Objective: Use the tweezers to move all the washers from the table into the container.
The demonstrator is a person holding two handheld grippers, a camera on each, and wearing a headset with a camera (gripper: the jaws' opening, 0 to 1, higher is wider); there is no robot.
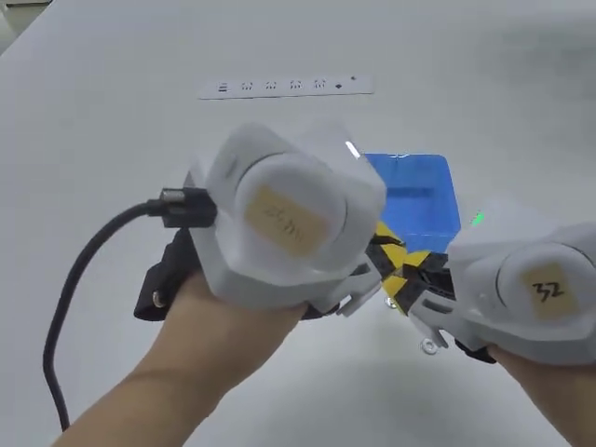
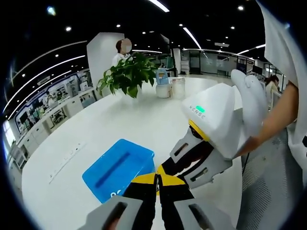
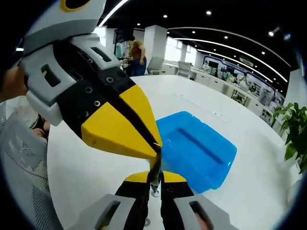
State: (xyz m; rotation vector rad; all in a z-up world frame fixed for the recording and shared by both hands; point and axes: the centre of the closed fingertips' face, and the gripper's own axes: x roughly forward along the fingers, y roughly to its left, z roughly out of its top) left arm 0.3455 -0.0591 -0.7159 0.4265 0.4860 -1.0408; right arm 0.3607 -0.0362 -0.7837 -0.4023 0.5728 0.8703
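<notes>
Blue container [image 1: 419,200] lies half hidden behind our left claw [image 3: 154,142] and right claw [image 3: 154,180], both clamped on barely visible tweezers [image 3: 154,165].

head view looks down close; gripper views face oppositely, sharing blue container [image 1: 419,200].

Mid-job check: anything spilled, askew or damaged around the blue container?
Nothing stands out. The blue plastic container sits flat on the white table; the left gripper holds thin dark tweezers; one small metal washer lies loose on the table, outside it.
</notes>
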